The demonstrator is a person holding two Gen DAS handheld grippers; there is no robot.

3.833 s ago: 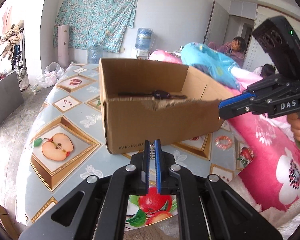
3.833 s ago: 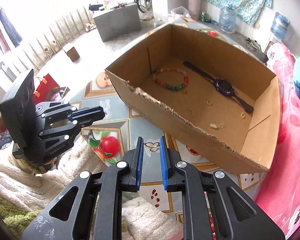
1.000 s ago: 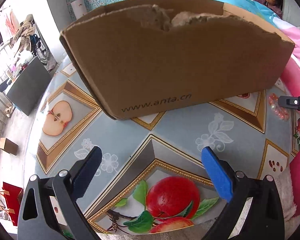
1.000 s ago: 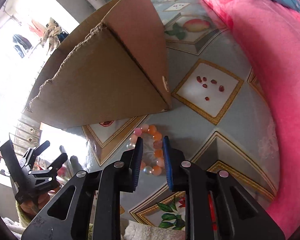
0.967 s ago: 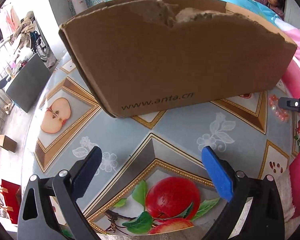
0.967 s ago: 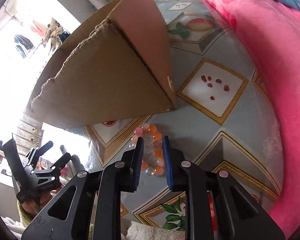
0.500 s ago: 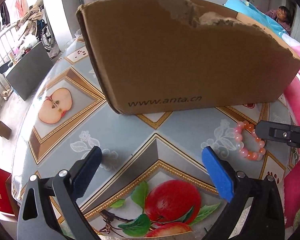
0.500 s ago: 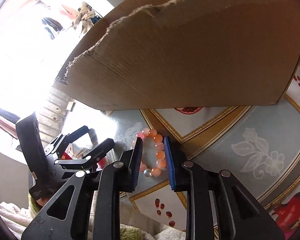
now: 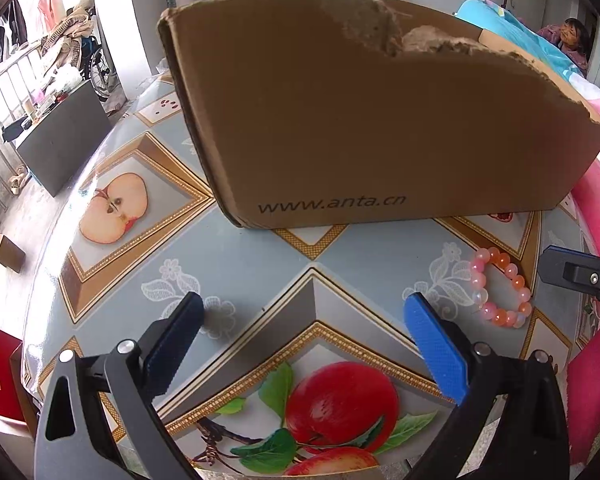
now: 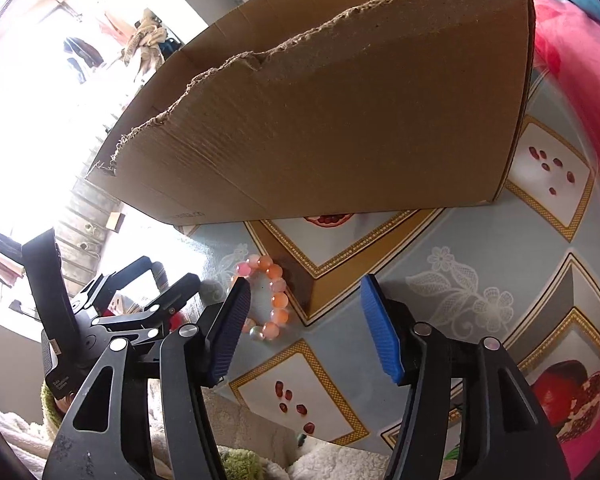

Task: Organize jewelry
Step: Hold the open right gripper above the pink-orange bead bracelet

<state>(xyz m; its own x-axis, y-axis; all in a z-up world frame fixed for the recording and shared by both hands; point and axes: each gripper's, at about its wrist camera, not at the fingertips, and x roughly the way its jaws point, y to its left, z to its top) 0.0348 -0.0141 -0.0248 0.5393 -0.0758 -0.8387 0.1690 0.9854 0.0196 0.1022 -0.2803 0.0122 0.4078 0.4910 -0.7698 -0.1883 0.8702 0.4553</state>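
We see both tongs spread wide and holding nothing: left tongs (image 9: 306, 344), right tongs (image 10: 304, 326). The bead bracelet (image 9: 500, 288) lies on the surface (image 9: 260, 272) before the cardboard box (image 9: 360, 120), beside the right tongs' left pad.

The cardboard box (image 9: 372, 120) is plain brown with dark lettering. The bracelet (image 9: 500, 288) mixes pink, orange and pale, perhaps clear, beads. The counter (image 9: 260, 280) is grey-blue with gold-bordered fruit panels and white flowers. The fingers (image 9: 436, 348) carry blue pads on black.
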